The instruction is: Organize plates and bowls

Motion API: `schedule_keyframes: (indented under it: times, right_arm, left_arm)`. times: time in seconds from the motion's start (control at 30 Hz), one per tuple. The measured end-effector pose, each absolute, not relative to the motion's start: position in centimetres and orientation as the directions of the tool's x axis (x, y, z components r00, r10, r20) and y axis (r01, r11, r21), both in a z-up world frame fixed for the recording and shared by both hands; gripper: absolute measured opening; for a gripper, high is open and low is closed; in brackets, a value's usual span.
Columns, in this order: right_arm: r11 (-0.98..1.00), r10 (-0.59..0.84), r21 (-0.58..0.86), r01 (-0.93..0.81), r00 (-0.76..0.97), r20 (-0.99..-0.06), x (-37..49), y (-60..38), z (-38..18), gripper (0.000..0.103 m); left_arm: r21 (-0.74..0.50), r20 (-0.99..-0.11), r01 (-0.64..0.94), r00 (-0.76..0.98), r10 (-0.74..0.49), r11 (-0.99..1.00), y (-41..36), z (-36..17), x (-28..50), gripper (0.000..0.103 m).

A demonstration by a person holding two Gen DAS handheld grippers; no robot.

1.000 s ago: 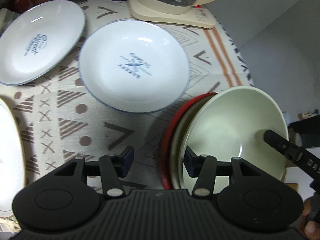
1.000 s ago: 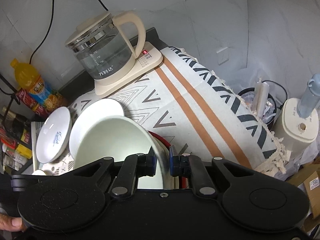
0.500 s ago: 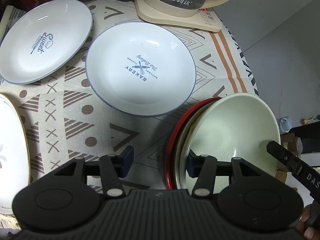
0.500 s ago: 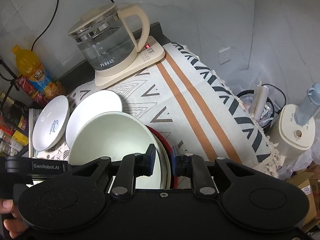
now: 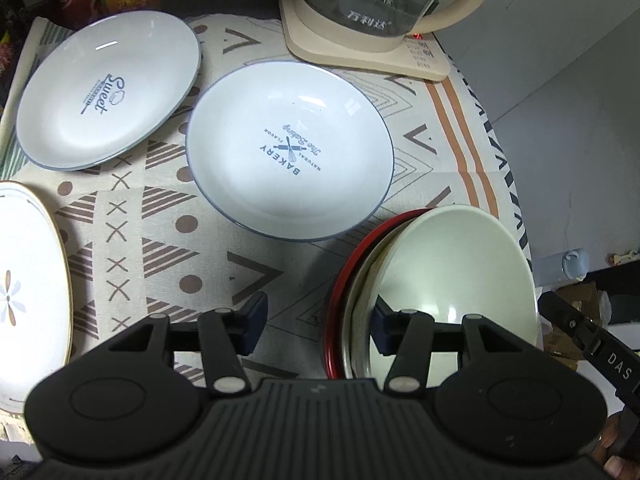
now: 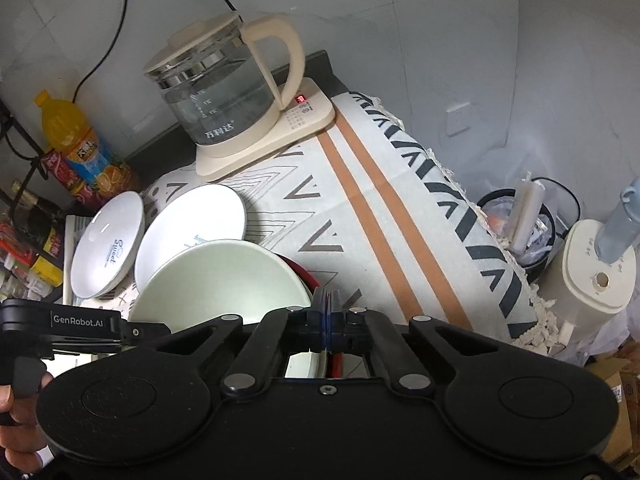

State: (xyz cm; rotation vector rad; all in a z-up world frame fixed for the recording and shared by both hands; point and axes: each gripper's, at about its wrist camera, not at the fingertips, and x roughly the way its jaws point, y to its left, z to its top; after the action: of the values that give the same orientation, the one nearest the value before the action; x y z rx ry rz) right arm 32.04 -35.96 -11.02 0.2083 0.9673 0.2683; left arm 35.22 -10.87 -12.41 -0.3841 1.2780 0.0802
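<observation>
1. Stack, at 4 o'clock in your left wrist view: green bowl (image 5: 452,276) uppermost, a paler dish under it, red plate (image 5: 340,300) lowest. It sits at the near right corner of the cloth (image 5: 168,248), close to the edge. A stack already three deep looks like the collecting point for the rest.

2. Bakery plate (image 5: 290,154), centre, 12 o'clock from your left gripper (image 5: 316,320). Loose, flat on the cloth, just beside the stack's red rim. Likely the nearest piece still to gather.

3. Sweet plate (image 5: 108,94), 10 o'clock, flat, apart from the bakery plate.

4. Flower plate (image 5: 28,280), 9 o'clock, partly out of frame.

5. Left gripper: jaws spread wide, holding nothing. The right finger overlaps the stack's near rim in view; contact cannot be told.

6. Right gripper (image 6: 326,320): jaws pressed together with nothing seen between the pads; the stack's rim lies just under and behind them, so you appear to have let go of it.

7. Kettle (image 5: 380,12), 1 o'clock, on its base at the far edge; keep plates from sliding into it.
</observation>
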Motion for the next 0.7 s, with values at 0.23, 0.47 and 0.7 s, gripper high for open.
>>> schedule_keyframes:
  times: [0.23, 0.47, 0.7]
  right_arm:
    - [0.911, 0.413, 0.347, -0.224, 0.486, -0.77, 31.6, -34.9, -9.8, 0.008]
    - [0.878, 0.468, 0.355, -0.32, 0.43, -0.772, 31.1, -32.9, -9.7, 0.036]
    - [0.85, 0.498, 0.341, -0.401, 0.402, -0.769, 30.5, -31.2, -9.0, 0.056]
  left_arm:
    - [-0.242, -0.931, -0.288, 0.337, -0.139, 0.926, -10.8, -10.1, 33.8, 0.052]
    - [-0.222, -0.929, -0.309, 0.356, -0.104, 0.925, -10.5, -8.6, 31.3, 0.056]
    - [-0.191, -0.932, -0.365, 0.36, -0.051, 0.911, -9.2, -8.2, 28.7, 0.071]
